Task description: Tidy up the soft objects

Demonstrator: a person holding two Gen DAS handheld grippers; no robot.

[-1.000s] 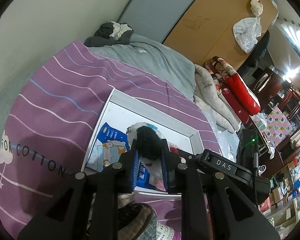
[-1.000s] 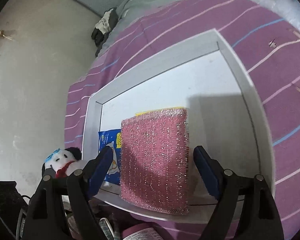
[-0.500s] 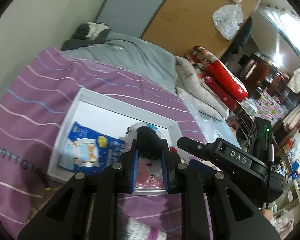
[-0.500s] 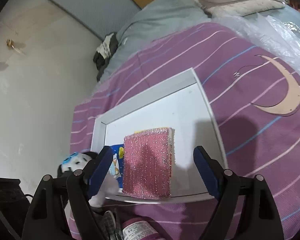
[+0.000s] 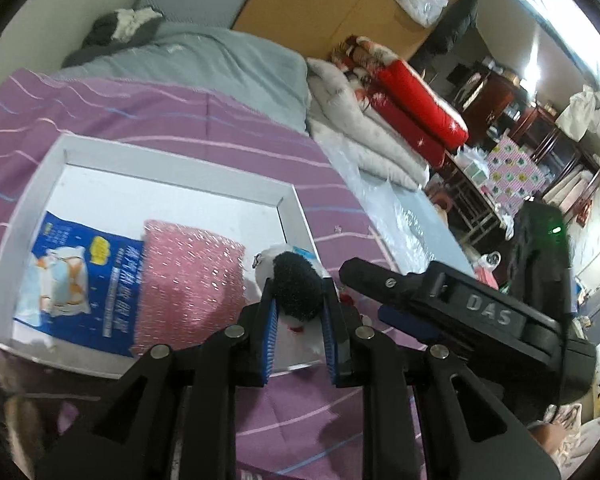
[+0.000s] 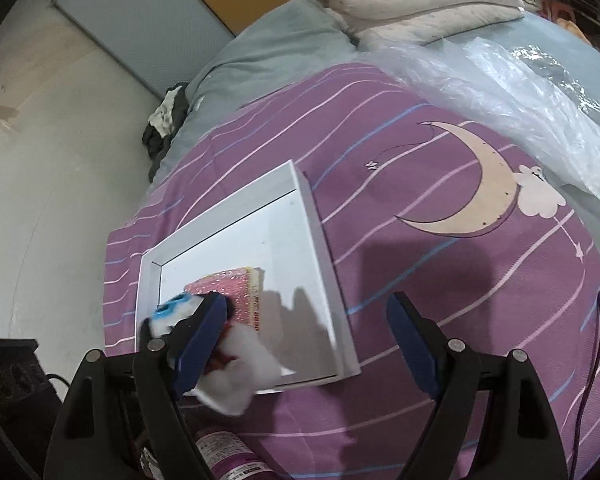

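The left gripper (image 5: 298, 320) is squeezed tight on a small plush toy (image 5: 296, 290). The toy has a fuzzy black part and a white body with a bit of red. The blue pads pinch the black part from both sides, which looks like a good grip for a soft thing that could slip out. In the left wrist view the toy hangs over the near right corner of the white tray (image 5: 288, 216), at about 5 o'clock of the tray. It is probably there so it can be dropped into the bare spot beside the other things.

The right gripper (image 6: 308, 332) is spread wide and holds nothing. It hovers over the purple striped blanket (image 6: 440, 280) just off the tray's near edge, maybe to stay out of the way.

Inside the tray, a sparkly pink sponge (image 5: 188, 276) lies flat in the middle. A blue packet (image 5: 84, 280) lies touching it at the sponge's 9 o'clock. They sit side by side, leaving the right side free for the toy.

Some things are hard to see. The left gripper covers the toy's lower body. In the right wrist view the toy blocks the blue packet, and a blue ring on the toy is too blurry to name. A purple bottle (image 6: 228, 458) at 6 o'clock is cut off by the gripper frame.
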